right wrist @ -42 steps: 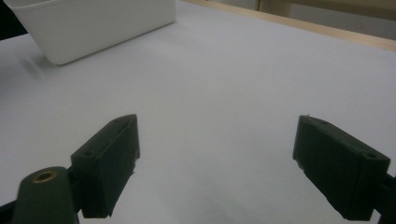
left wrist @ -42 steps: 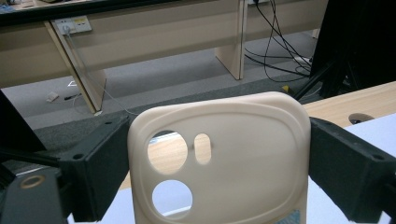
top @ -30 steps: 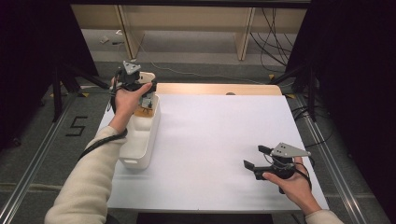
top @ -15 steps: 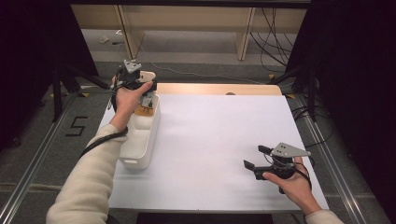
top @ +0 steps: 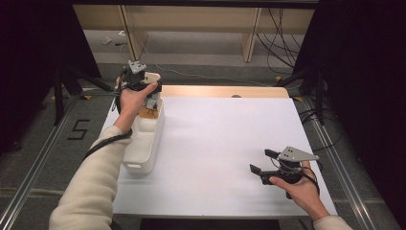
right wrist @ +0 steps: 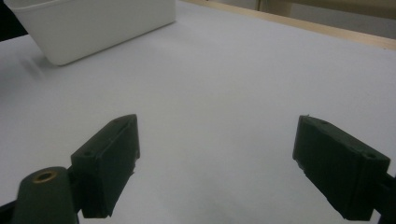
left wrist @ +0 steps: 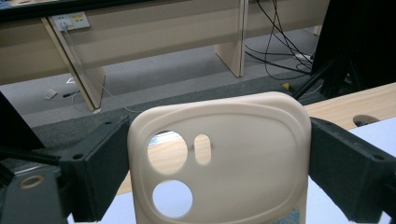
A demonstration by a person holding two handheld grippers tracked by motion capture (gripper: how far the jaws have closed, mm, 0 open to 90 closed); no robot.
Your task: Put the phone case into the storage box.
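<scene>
Holding a cream phone case (left wrist: 219, 163) upright in my left gripper (left wrist: 219, 154), long axis vertical, camera-cutout end up; whether I'm looking at its inner or outer face I cannot tell. Jaws closed on its two side edges, one black jaw touching each side. In the high view my left gripper (top: 143, 86) is raised over the far end of the white bin (top: 143, 143) at the table's (top: 230, 143) left side, case (top: 152, 76) sticking out at the top. Something tan lies in the bin's far end, too small to identify. My right gripper (top: 262, 162) sits low over the near right part of the table, well apart from the bin. Its jaws are spread wide, nothing between them, bare white tabletop (right wrist: 210, 84) under them, bin (right wrist: 93, 23) at far left.
</scene>
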